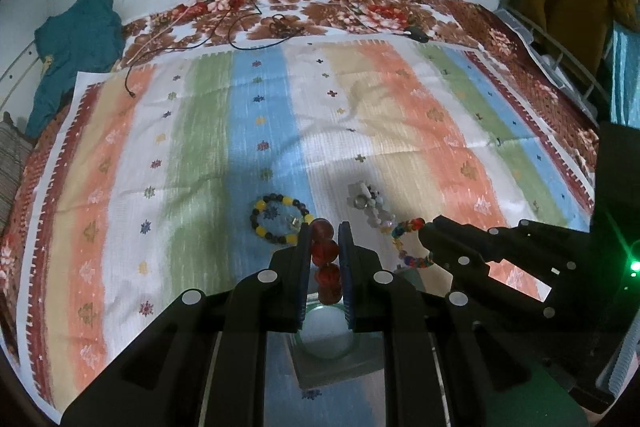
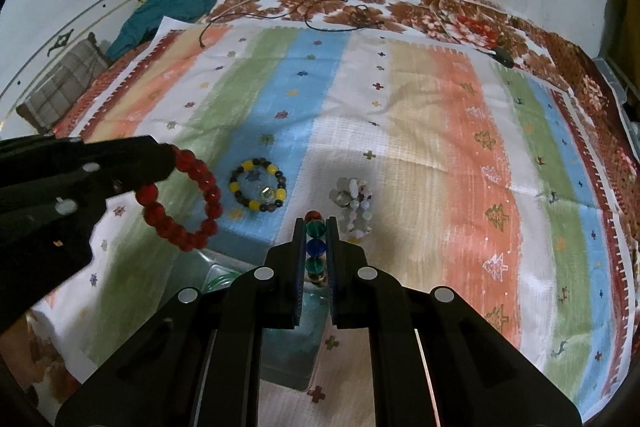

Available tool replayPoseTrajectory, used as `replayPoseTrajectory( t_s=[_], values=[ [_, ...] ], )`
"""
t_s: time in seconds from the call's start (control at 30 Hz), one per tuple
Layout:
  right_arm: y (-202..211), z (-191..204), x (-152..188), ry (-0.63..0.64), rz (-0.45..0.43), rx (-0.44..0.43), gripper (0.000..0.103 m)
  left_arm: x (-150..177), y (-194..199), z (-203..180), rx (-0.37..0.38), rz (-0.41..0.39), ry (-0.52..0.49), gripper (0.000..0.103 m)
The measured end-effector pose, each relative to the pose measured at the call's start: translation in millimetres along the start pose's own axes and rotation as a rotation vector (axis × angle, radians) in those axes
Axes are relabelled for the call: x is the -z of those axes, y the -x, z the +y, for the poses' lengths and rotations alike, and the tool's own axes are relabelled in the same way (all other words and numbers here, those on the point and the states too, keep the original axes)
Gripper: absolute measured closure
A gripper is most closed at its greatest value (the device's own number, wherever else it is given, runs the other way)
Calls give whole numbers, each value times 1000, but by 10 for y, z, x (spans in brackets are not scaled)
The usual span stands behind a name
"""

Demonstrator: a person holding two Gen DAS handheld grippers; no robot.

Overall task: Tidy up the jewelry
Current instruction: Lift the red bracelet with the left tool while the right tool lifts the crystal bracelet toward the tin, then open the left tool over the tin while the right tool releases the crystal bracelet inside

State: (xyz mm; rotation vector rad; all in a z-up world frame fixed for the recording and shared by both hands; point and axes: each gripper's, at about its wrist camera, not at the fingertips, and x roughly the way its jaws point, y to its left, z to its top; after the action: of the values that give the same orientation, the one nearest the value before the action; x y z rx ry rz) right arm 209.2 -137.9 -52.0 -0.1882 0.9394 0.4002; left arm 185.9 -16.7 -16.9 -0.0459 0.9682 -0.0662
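Each fisheye camera is sitting just behind its own gripper's fingers, looking forward and down across the striped cloth (image 1: pixel 200 131) toward the wall. The left wrist view is catching the right gripper (image 1: pixel 425 231) at its right edge; the right wrist view is catching the left gripper (image 2: pixel 172 159) at left. Both are sharing the yellow-and-black bead bracelet (image 1: pixel 279 218), close ahead.

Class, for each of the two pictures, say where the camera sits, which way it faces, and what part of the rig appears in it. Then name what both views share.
Left wrist: sits on the left gripper, looking forward over the striped cloth; its jaws hold the red bracelet, and the right gripper shows at right.
Right wrist: sits on the right gripper, facing the same way; its jaws hold the multicolored bracelet, and the left gripper shows at left.
Shared: the black-and-yellow bracelet, the pale bracelet, the cloth.
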Motion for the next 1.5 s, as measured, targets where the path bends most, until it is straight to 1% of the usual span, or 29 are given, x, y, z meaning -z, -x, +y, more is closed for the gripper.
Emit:
replayPoseTrajectory(
  t_s=[0.53,0.8,1.03,1.2,1.3,1.33,1.37,1.4,1.43,1.5],
  values=[
    [203,146,196,30,-11,-12,92,191,215,-18,13,-27,3,90],
    [302,173,288,25,-24,-19,92,319,334,-60,17,-35,1,90],
    [418,151,371,3,-32,-43,92,409,395,-57,19,-37,11,90],
    [447,137,403,-8,-37,-53,92,485,426,-30,20,-31,25,90],
    [469,78,381,-40,-67,-31,92,493,367,1,20,2,39,89],
    [473,44,365,-54,-71,-20,89,491,353,26,12,5,51,88],
    [472,15,365,-66,-72,-18,70,485,347,60,-1,4,61,85],
    [462,-41,367,-90,-69,-23,52,482,346,80,-5,3,67,80],
    [442,-70,366,-98,-61,-23,52,479,347,106,-8,0,75,78],
    [399,-113,372,-102,-44,-17,52,473,341,161,-20,-3,90,77]
  ],
)
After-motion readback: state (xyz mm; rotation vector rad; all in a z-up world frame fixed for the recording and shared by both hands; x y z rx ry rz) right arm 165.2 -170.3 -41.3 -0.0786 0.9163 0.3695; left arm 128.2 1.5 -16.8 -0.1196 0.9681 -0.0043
